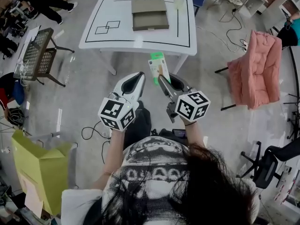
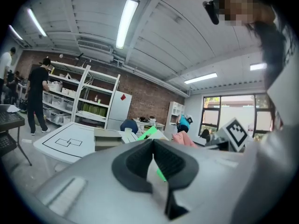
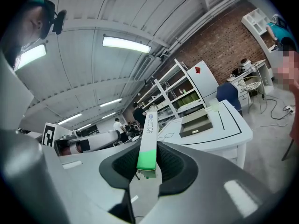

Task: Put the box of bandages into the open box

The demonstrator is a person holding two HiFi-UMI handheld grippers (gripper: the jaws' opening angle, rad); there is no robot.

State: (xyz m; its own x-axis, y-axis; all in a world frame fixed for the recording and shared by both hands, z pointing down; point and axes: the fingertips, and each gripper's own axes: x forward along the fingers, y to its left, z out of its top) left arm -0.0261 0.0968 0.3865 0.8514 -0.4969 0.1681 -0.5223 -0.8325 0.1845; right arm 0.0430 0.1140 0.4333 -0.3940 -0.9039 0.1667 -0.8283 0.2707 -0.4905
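A slim green and white box of bandages (image 1: 159,66) stands between the pads of my right gripper (image 1: 164,80), which is shut on it and holds it in the air short of the table's near edge. In the right gripper view the bandage box (image 3: 148,141) rises from the right gripper (image 3: 148,154). The open box (image 1: 149,13), khaki cardboard, sits at the back middle of the white table (image 1: 117,8); this open box (image 3: 196,122) lies ahead in the right gripper view. My left gripper (image 1: 136,82) hangs beside the right one, shut and empty (image 2: 152,143).
A clear cup (image 1: 179,3) stands right of the open box. A pink chair (image 1: 255,64) is to the table's right, a wire mesh chair (image 1: 40,55) to its left. A yellow-green bag (image 1: 40,170) and floor cables (image 1: 91,135) lie near my feet.
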